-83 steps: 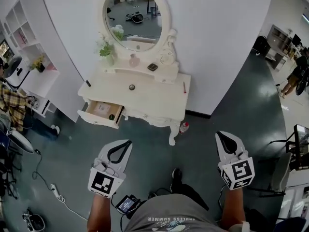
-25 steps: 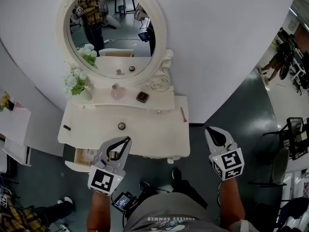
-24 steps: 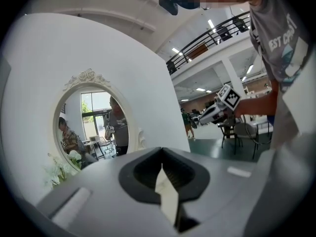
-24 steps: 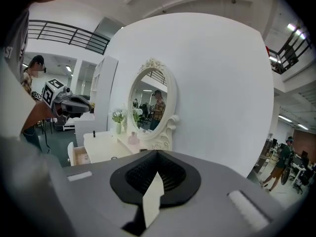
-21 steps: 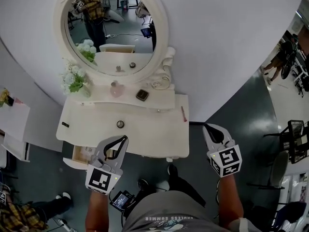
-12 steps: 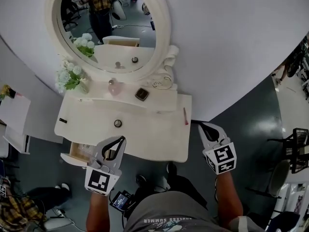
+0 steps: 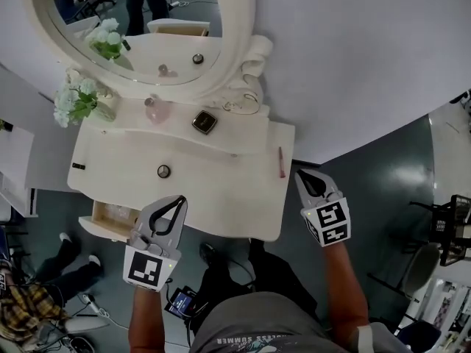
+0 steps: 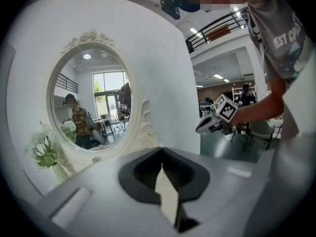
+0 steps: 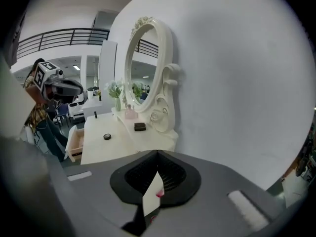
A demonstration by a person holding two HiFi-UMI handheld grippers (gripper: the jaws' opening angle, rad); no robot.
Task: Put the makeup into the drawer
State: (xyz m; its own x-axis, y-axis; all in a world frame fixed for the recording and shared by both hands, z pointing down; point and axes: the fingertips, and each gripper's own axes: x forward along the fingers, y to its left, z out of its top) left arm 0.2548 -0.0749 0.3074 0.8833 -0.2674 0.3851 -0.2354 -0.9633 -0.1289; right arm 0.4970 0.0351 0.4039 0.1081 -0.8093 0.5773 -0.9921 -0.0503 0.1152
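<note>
Dark round compact (image 7: 163, 171), slim pink pencil (image 7: 281, 162) (well apart)

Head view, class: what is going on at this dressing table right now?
A person stands at a white dressing table, a gripper in each hand. Both the left gripper and right gripper are shut and empty, near the table's front edge. The makeup lies untouched on top: a small round case, a dark square case and a pink pencil. The drawer at the left stands open.

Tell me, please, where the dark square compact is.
Head view: the dark square compact sits on the vanity shelf, below the mirror, right of the pink bottle.
</note>
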